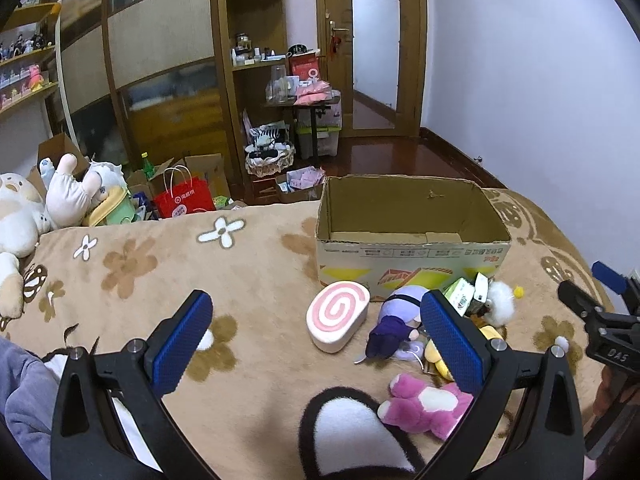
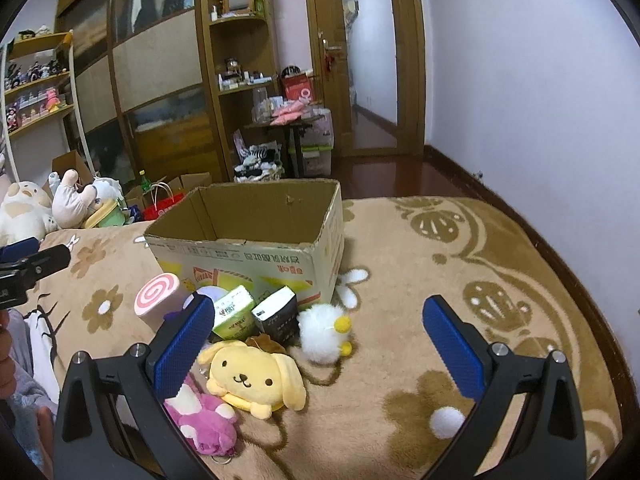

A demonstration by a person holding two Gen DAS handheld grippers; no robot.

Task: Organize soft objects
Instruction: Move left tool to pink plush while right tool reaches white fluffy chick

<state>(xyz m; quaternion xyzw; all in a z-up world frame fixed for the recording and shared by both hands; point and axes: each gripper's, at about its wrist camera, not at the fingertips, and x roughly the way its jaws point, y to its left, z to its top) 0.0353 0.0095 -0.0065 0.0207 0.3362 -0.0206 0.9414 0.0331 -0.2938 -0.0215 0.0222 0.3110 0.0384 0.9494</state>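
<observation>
Low in the centre of both views, the soft toys lie bunched on the tan blanket [image 2: 400, 340] just in front of the cardboard box [image 2: 248, 248], which looks empty. The yellow dog plush [image 2: 252, 376] touches the pink bear plush [image 2: 204, 424] at lower left of the right wrist view; the white fluffy chick [image 2: 320, 332] sits just right of it, and the pink swirl cushion [image 1: 336, 316] lies centre frame in the left wrist view beside the purple doll [image 1: 394, 320]. Two small cartons [image 2: 256, 314] stand among them. The left gripper [image 1: 316, 344] and right gripper [image 2: 318, 352] both hang spread wide, holding nothing. Because the pile is so tight, a closing pinch could catch two toys at once, or a carton, and drag neighbours off the heap.
</observation>
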